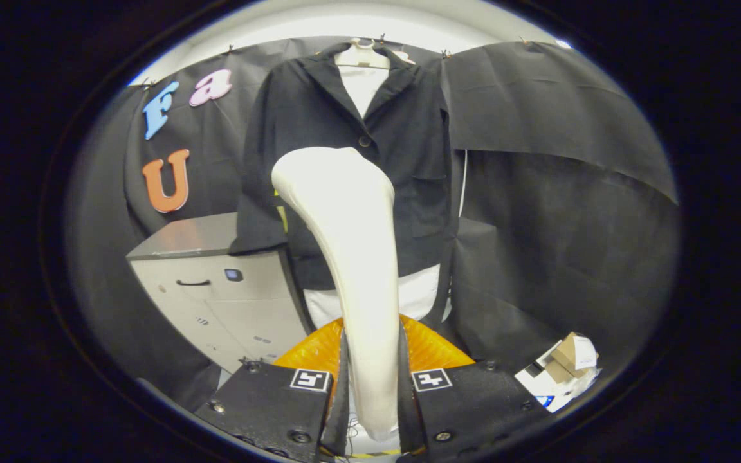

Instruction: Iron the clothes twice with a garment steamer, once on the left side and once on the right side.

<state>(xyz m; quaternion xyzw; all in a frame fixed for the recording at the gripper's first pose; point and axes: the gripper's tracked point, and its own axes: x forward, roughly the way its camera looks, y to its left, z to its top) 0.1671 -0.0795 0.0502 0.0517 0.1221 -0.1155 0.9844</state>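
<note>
We see the steamer (pixel 351 257) standing up between the fingers (pixel 338 379) of the gripper (pixel 372 386), which press it from both sides. Beyond it the jacket (pixel 345 128) hangs on a hanger (pixel 362 54) against the booth wall (pixel 538 193). A cabinet (pixel 216 283) stands left of the jacket, and small boxes (pixel 560 370) lie low to the right. A ribbed object (pixel 428 350) sits behind the fingers, under the jacket.

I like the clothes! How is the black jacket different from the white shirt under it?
The black jacket is dark and on the outside; the white shirt is bright and mostly hidden, peeking out at the neck and below the hem. Both hang on one white hanger, beyond the white garment steamer that the gripper has clamped between its fingers.
</note>
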